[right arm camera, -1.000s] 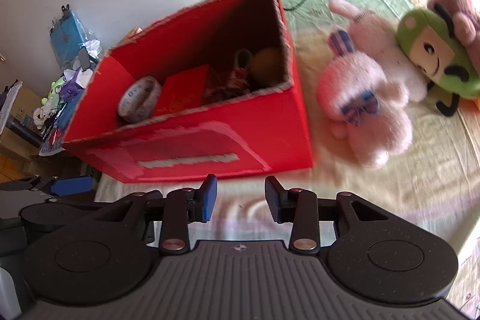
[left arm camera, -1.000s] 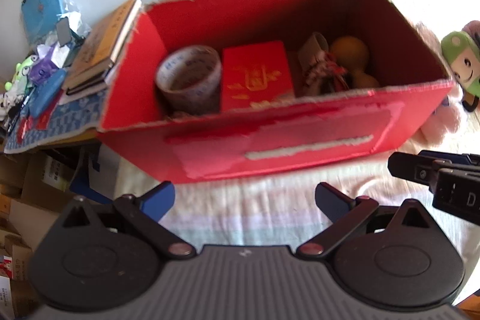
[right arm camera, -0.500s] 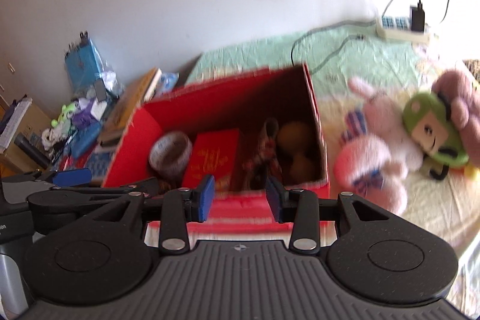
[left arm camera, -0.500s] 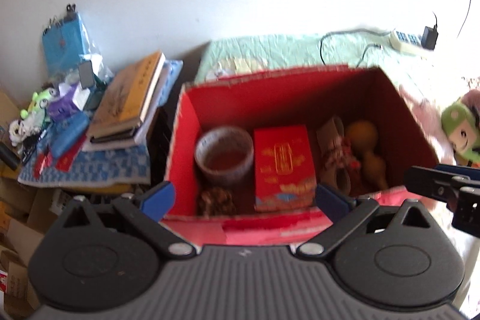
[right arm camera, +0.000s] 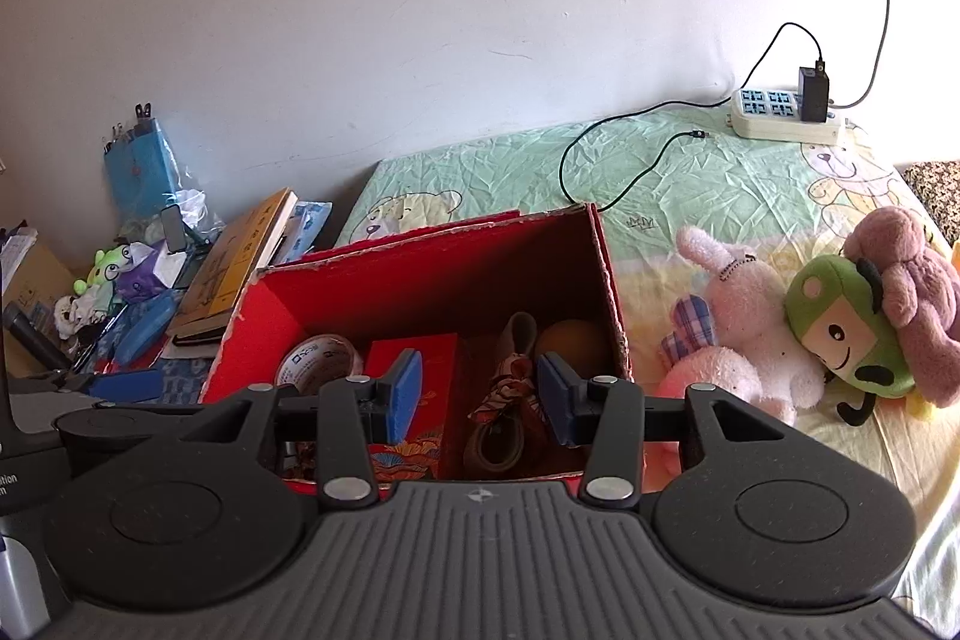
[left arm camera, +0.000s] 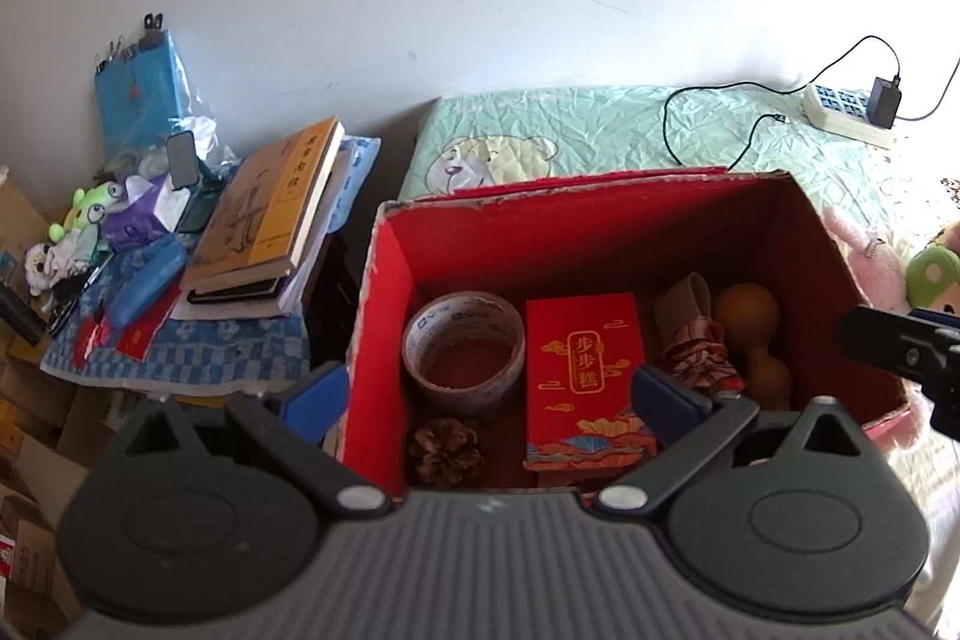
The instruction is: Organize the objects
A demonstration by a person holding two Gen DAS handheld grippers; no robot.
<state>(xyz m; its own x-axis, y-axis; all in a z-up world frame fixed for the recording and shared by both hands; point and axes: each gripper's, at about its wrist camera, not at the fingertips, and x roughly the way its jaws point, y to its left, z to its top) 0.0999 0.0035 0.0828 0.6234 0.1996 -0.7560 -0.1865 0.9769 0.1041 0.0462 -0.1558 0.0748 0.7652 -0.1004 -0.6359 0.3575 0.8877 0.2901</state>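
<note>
An open red cardboard box (left arm camera: 390, 292) (right arm camera: 612, 292) stands on the bed. Inside lie a tape roll (left arm camera: 462, 346) (right arm camera: 318, 358), a red packet with gold print (left arm camera: 579, 358) (right arm camera: 441, 358), a pine cone (left arm camera: 447, 451), a small patterned shoe (left arm camera: 696, 346) (right arm camera: 504, 400) and a brown gourd (left arm camera: 753, 334) (right arm camera: 573, 337). My left gripper (left arm camera: 489, 394) is open and empty above the box's near left part. My right gripper (right arm camera: 480, 391) is open and empty above the shoe.
Plush toys (right arm camera: 738, 334) lie on the bed to the right of the box. A power strip (right arm camera: 780, 118) with a cable lies at the back. A cluttered side table with books (left arm camera: 270, 214) stands to the left. A white wall is behind.
Both grippers rose from in front of the box to above it, now looking down inside. The right gripper's fingers opened wider.
</note>
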